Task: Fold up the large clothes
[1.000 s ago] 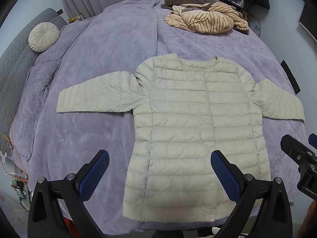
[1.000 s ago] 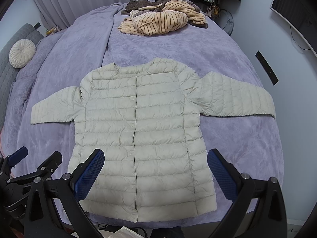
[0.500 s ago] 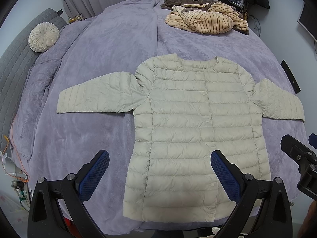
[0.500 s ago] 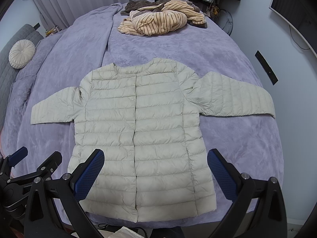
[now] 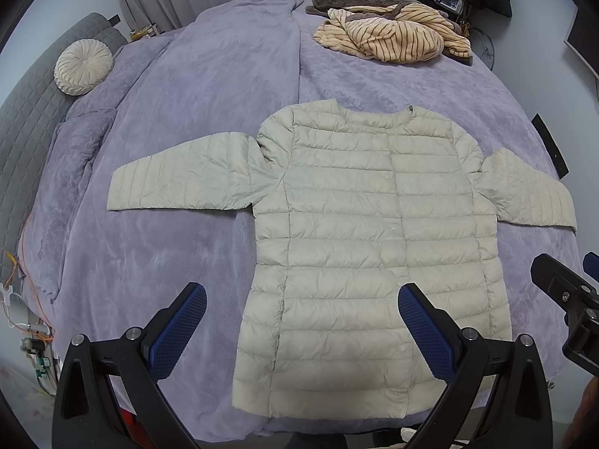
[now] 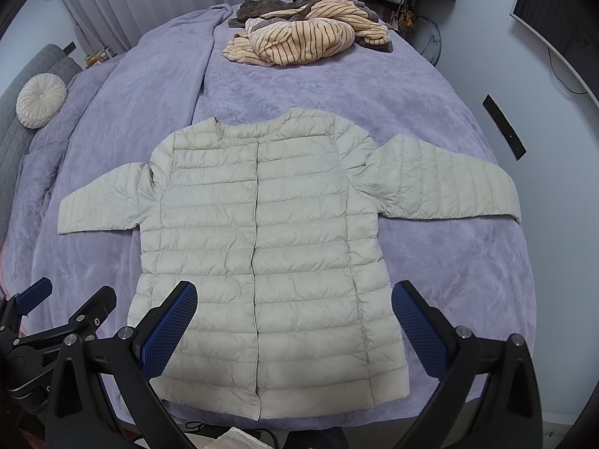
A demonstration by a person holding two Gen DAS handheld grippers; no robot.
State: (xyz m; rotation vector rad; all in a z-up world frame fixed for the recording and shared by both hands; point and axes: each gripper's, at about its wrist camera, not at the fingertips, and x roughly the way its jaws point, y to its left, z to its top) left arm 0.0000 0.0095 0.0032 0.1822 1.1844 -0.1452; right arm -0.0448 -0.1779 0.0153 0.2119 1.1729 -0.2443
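round cushion (image 5: 83, 67): being propped at the far left of the bed, against the grey quilted headboard (image 5: 26, 112).
blanket (image 5: 209, 86): purple, being spread over the whole bed; a ridge is being formed down its far half.
left hand-held gripper (image 5: 299, 333): being held wide open above the near edge of the bed, nothing between the blue pads (image 5: 179, 331); the jacket's lower left part is being framed by the fingers, without contact.
jacket (image 5: 367, 232): cream quilted puffer, being laid flat and face up on the blanket, snapped shut, collar pointing away, hem at the near edge of the bed.
left sleeve (image 5: 179, 176): being stretched straight out sideways on the blanket.
right sleeve (image 6: 445, 183): being stretched out the other way, cuff reaching close to the bed's right edge.
right hand-held gripper (image 6: 294, 325): being held open just beside the left one, empty; the jacket's lower right half is being seen between its pads (image 6: 417, 329).
striped garment (image 6: 303, 43): tan with dark stripes, being left crumpled at the far end of the bed, well apart from the jacket, on top of a brown item (image 6: 269, 5).
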